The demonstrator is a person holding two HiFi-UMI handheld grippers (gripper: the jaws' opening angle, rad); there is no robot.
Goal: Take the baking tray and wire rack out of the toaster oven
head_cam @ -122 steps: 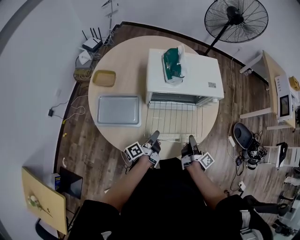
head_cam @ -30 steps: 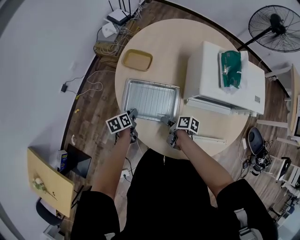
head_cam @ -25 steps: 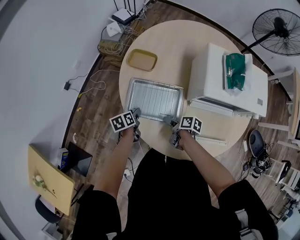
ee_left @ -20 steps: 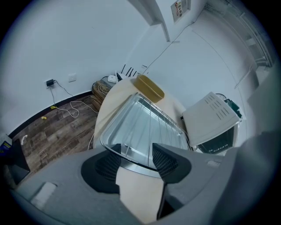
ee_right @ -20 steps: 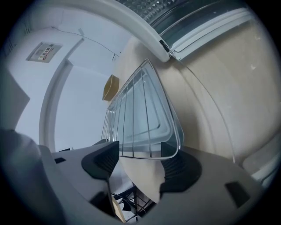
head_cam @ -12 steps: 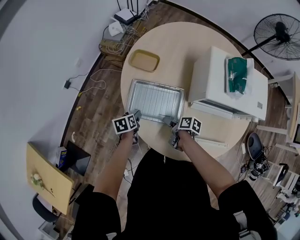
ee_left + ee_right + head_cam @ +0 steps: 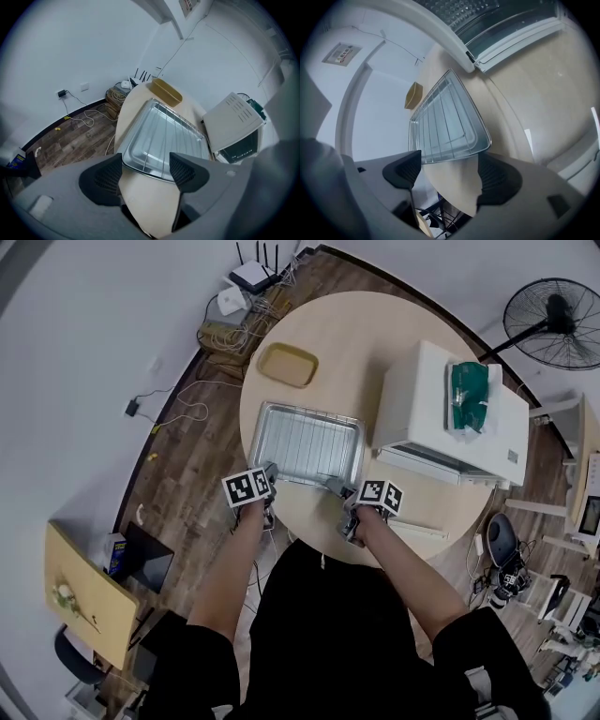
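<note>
The round, pale wooden table [image 7: 337, 352] carries three things directly. A shallow metal baking tray [image 7: 135, 143] lies just beyond the tips of the left gripper [image 7: 269, 470] and the right gripper [image 7: 335, 486], its near rim running across in front of both, with a strip of bare tabletop under the tips themselves. Farther out past the tray from the left gripper sits a small yellow dish [image 7: 287, 365], apart from the tray and near the table's edge. Ahead and to the right of the right gripper stands a white toaster oven [image 7: 422, 409], close beside the tray's right end.
</note>
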